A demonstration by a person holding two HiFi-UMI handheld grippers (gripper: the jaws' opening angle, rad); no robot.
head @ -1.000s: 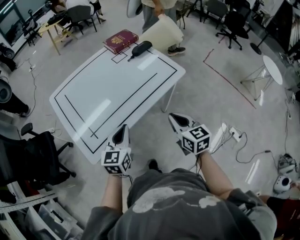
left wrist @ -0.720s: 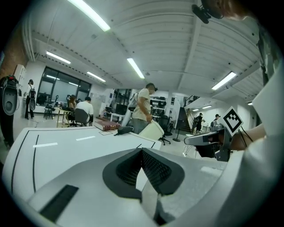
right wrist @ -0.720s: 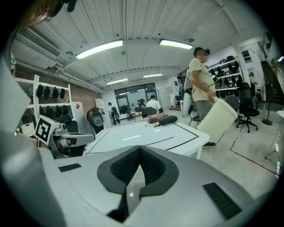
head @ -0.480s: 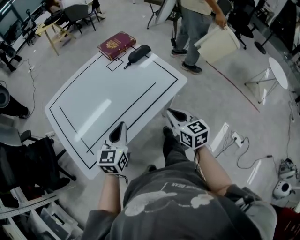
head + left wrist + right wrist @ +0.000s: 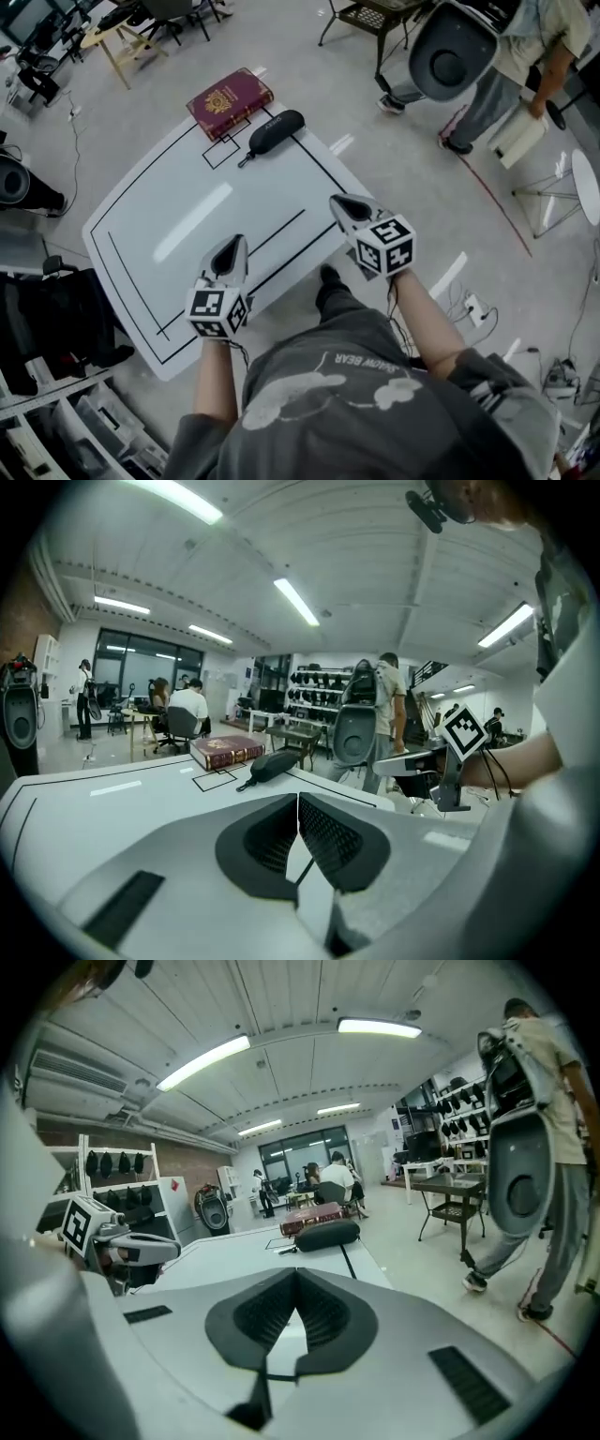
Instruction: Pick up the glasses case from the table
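The black glasses case point(image 5: 272, 132) lies at the far end of the white table point(image 5: 150, 225), next to a red book point(image 5: 230, 101). My left gripper point(image 5: 232, 249) is shut and empty over the table's near part. My right gripper point(image 5: 339, 203) is also shut and empty, at the table's right edge. Both point at the case from well short of it. The left gripper view shows the case point(image 5: 275, 763) beyond the shut jaws of the left gripper point(image 5: 298, 799), with the book point(image 5: 228, 752) behind. In the right gripper view the case point(image 5: 326, 1234) lies ahead of the right gripper point(image 5: 296, 1274).
Black lines and a small square mark the table top. A person point(image 5: 525, 56) carrying an office chair point(image 5: 453, 53) walks past the far right corner. A side table point(image 5: 380, 17) stands behind, chairs and shelves at the left, and cables on the floor point(image 5: 473, 305).
Both grippers have moved forward, from in front of the table's near edge to over it, closer to the case. The person in the background has walked off to the right.
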